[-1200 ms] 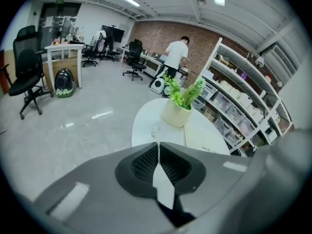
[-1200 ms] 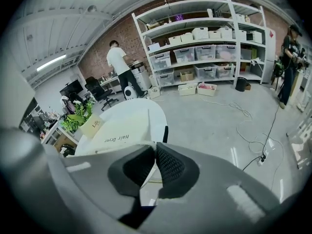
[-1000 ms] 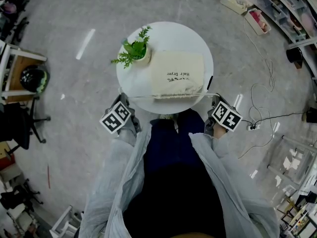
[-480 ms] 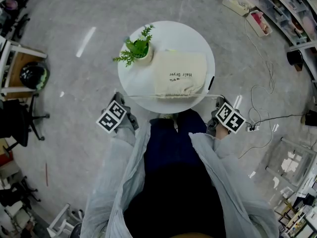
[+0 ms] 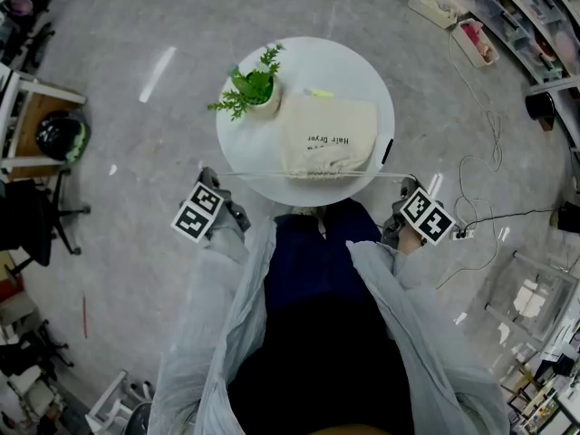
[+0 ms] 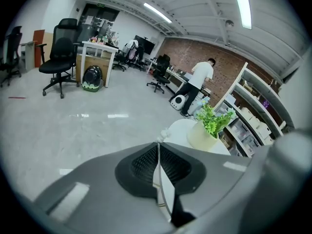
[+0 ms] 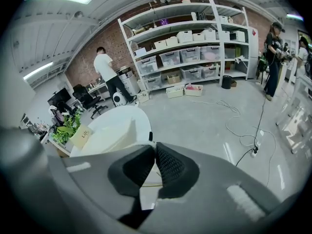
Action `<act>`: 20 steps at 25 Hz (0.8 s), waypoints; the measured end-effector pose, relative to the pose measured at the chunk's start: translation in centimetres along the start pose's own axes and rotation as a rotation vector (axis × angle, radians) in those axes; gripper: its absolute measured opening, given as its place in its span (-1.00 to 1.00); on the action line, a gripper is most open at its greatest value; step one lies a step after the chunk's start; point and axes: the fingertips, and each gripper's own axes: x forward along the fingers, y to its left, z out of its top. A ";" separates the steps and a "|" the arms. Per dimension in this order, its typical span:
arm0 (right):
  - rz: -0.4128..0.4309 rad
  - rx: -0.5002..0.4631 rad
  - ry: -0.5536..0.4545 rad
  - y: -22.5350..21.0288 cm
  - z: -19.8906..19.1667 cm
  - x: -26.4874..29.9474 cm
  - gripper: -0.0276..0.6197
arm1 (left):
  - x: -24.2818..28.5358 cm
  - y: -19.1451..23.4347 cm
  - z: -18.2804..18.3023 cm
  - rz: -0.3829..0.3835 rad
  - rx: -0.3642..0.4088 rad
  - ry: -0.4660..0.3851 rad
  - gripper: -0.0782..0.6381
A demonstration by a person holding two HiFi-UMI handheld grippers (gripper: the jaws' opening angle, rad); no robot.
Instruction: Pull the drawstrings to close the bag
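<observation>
Jaws of the left gripper (image 6: 158, 152) were pressed together on the drawstring (image 5: 272, 174), its white knotted end (image 6: 162, 137) poking out just past the tips. Right gripper (image 7: 152, 152) jaws likewise closed, pinching the cord's other end. In the head view the left gripper (image 5: 208, 175) and right gripper (image 5: 405, 181) sat well apart, the cord running straight and taut between them. Bag (image 5: 328, 136) lay just beyond that line, midway between both sets of jaws, its near edge puckered where the cord entered. It rested on a round white table (image 5: 362, 75). Potted plant (image 5: 252, 89) stood beyond the bag, toward the left gripper's side.
</observation>
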 end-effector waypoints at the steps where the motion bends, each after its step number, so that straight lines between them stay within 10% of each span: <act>1: -0.003 -0.004 -0.004 0.0 0.1 0.0 -0.87 | 0.0 0.1 0.1 0.003 -0.010 -0.002 -0.69; 11: -0.021 0.048 0.000 -0.7 -0.3 -0.1 -0.87 | 0.0 0.5 0.4 0.033 -0.038 -0.023 -0.69; 17: -0.023 -0.173 -0.055 -0.1 0.7 -0.5 -0.87 | -0.8 -2.8 0.8 -0.063 0.306 -0.010 -0.70; 20: 0.021 -0.219 -0.065 0.3 0.6 -0.6 -0.87 | -1.1 -3.5 1.3 -0.117 0.328 -0.010 -0.70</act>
